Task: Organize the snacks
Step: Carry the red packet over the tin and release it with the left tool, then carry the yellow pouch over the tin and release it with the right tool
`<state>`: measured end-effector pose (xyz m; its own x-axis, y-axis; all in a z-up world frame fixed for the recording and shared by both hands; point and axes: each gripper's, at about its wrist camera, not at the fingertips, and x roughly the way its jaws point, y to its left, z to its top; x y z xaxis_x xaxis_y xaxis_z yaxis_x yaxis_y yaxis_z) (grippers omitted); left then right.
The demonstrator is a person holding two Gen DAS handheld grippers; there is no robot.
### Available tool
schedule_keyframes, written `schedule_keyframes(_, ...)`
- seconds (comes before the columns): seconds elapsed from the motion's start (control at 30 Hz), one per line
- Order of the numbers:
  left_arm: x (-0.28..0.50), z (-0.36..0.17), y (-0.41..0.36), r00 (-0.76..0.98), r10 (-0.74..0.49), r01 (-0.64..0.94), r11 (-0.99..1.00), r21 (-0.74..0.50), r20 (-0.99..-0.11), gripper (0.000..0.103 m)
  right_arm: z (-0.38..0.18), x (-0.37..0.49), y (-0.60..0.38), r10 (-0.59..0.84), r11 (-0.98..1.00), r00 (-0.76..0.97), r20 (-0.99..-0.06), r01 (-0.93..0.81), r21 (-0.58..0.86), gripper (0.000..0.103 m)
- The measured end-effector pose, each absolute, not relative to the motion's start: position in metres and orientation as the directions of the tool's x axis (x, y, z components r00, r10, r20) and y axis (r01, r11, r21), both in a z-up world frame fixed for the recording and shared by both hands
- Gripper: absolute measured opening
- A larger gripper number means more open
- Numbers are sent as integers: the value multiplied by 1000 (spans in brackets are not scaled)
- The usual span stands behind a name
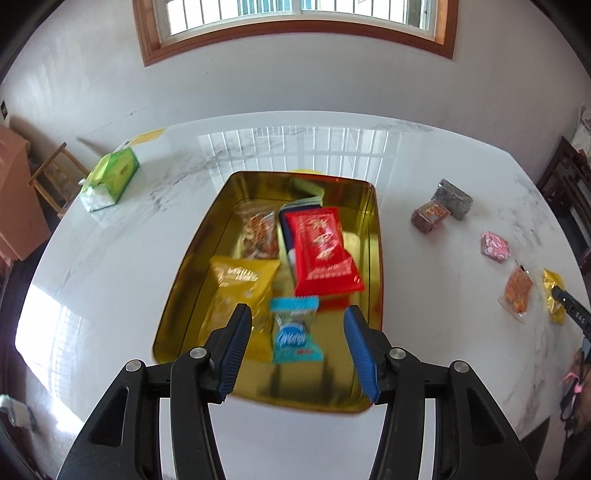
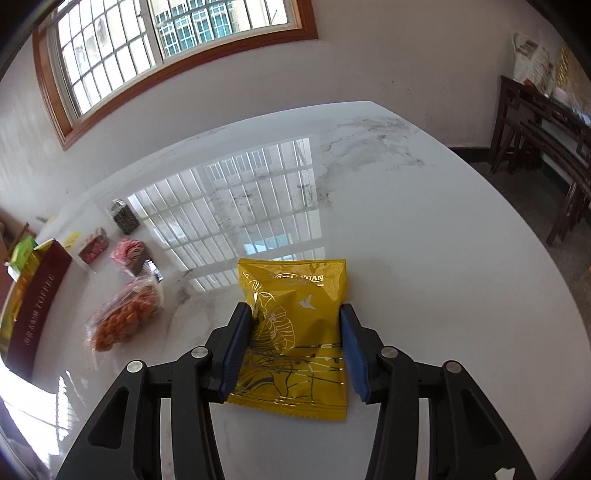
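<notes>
Tin (image 1: 373, 236): gold, mid-table; holds approx 5 pkts, incl red pkt (image 1: 322, 251) and blue pkt (image 1: 293, 330) at near end. Done so far.
Left on table: yellow pkt (image 2: 295, 332), orange snack bag (image 2: 123, 317), pink pkt (image 2: 127, 251), 2 more behind.
R tongs (image 2: 293, 354): straddle yellow pkt, pads at its edges; pinch prob not full.
L tongs (image 1: 295, 350): spread, empty, over tin.
Unclear: tin contents blurred, count rough.

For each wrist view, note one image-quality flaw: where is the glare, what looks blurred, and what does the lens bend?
Left wrist view: blue snack packet motion-blurred, window glare on the marble table, window frame bowed. Right wrist view: bright window reflection on the table, orange snack bag soft, yellow packet sharp.
</notes>
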<state>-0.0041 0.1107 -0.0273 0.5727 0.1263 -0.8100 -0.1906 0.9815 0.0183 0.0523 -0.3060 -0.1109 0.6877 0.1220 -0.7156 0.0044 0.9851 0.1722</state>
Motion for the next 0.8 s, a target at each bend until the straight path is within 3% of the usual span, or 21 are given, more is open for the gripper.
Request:
schedule_keyframes(0.27,-29,-35,143,537,83,-265,961,-74,-839,55,-113,43,-306,159,976,666,-729,3,216,43)
schedule_keyframes(0.37,-33,-38,150,531,88,-285,955,-80,-843,55,-112,45,-305,138,977,652,-746,35,211,55)
schedule_keyframes(0.4,-33,-39,151,530,85,-288,954,-85,-844,55,-111,45,-300,129,979,646,-752,38,200,65)
schedule_keyframes(0.6,-36,-45,157,514,49,-293,948,-121,-856,55,-114,54,-276,66,992,624,-778,41,117,79)
schedule_keyframes(0.67,-35,-46,157,514,44,-288,950,-124,-857,55,-117,56,-265,-6,999,620,-785,37,21,73)
schedule_keyframes(0.7,-35,-46,156,513,43,-286,950,-123,-857,55,-117,54,-260,-22,1000,632,-775,17,-15,60)
schedule_keyframes(0.73,-35,-47,156,512,43,-284,951,-121,-858,55,-117,53,-258,-7,1000,637,-771,-2,-11,55)
schedule_keyframes(0.8,-36,-48,156,510,40,-283,951,-124,-859,55,-117,51,-259,3,1000,638,-770,-24,-15,54)
